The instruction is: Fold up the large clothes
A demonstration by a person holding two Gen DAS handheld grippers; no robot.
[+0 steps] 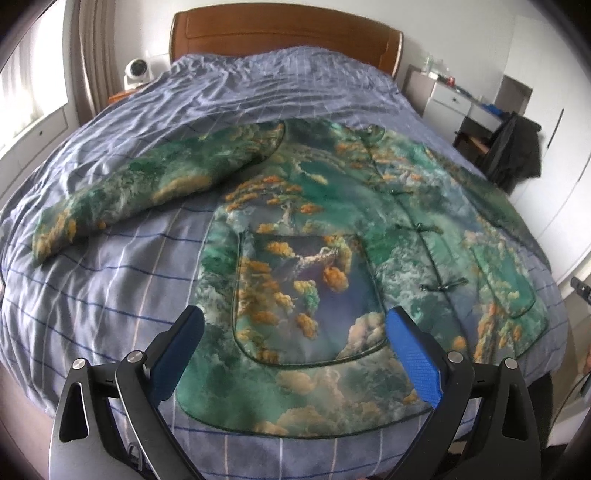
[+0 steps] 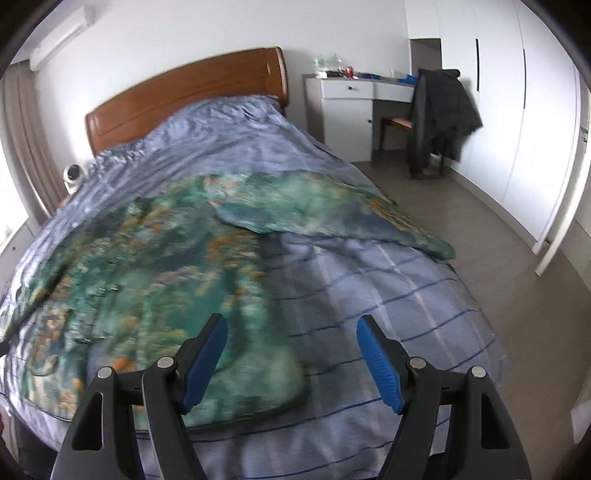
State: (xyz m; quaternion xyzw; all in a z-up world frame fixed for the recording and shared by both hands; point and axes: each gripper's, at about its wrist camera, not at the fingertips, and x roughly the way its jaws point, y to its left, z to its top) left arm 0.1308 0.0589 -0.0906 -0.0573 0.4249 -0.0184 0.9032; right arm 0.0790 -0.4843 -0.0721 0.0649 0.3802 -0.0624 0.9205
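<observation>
A large green jacket with orange and blue landscape print lies spread flat, front up, on the bed. Its left sleeve stretches out to the left. In the right wrist view the jacket is blurred and its other sleeve reaches toward the bed's right edge. My left gripper is open and empty, above the jacket's hem near a patch pocket. My right gripper is open and empty, above the hem's right corner.
The bed has a blue checked cover and a brown wooden headboard. A white desk and a chair draped with a dark coat stand to the right, beside white wardrobes. A small white fan sits at the left.
</observation>
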